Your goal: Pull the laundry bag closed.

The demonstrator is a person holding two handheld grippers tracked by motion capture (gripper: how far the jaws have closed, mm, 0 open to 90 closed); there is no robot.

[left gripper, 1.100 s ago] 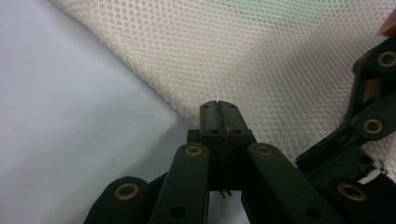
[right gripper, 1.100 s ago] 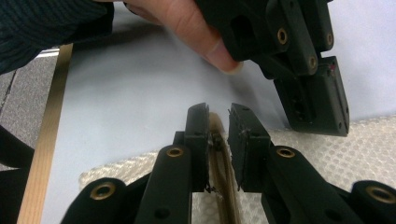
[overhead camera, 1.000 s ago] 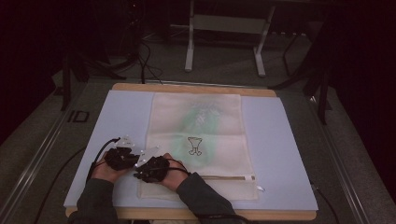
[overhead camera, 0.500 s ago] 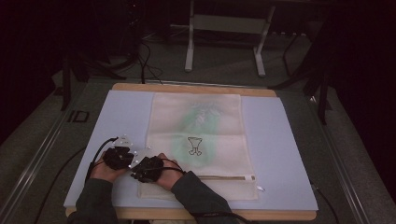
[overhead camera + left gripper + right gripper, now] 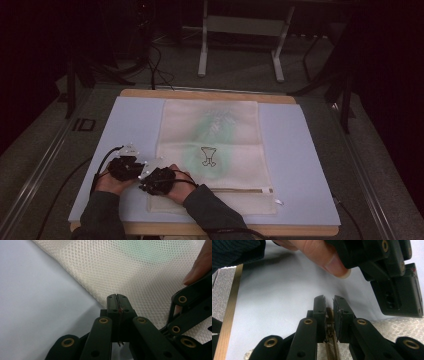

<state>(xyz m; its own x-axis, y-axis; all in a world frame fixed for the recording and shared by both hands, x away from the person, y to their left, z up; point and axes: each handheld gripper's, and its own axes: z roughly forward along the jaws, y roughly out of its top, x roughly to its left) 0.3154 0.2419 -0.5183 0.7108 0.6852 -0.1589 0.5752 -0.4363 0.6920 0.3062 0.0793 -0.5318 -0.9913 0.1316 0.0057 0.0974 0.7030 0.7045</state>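
Bag (image 5: 212,145) lengthwise away; zipper (image 5: 235,190) crosswise, near.

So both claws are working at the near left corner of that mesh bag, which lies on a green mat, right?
Not quite: the mat is pale blue, not green, as the high view shows. The rest holds: the left claw and right claw are together at the near left corner of the mesh bag.
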